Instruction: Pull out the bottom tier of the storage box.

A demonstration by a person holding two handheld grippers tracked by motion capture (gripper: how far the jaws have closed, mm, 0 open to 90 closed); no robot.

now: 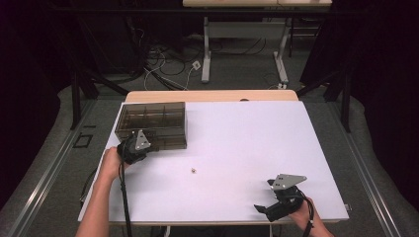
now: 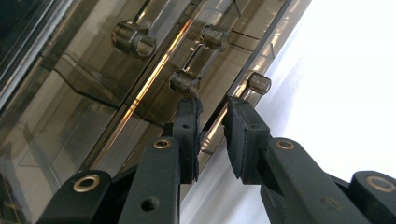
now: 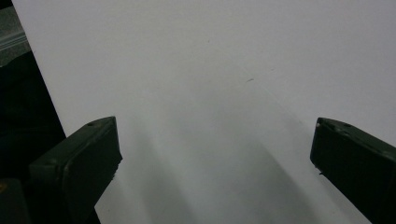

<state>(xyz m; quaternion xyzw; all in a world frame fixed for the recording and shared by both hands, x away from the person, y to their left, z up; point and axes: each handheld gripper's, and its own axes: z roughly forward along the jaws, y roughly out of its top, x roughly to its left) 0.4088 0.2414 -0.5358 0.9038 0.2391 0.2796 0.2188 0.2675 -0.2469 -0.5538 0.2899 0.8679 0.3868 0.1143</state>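
Left gripper at the smoky plastic box.
Fingers pinch its front edge; right gripper fingers spread over the counter.

Open white table right of the box (one tiny speck).

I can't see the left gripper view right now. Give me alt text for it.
The left gripper has its two black jaws narrowly apart astride the front wall edge of a smoky transparent compartment box, near its small cylindrical hinge knuckles; whether the pads press on the wall cannot be told. The white table lies bright at the right.
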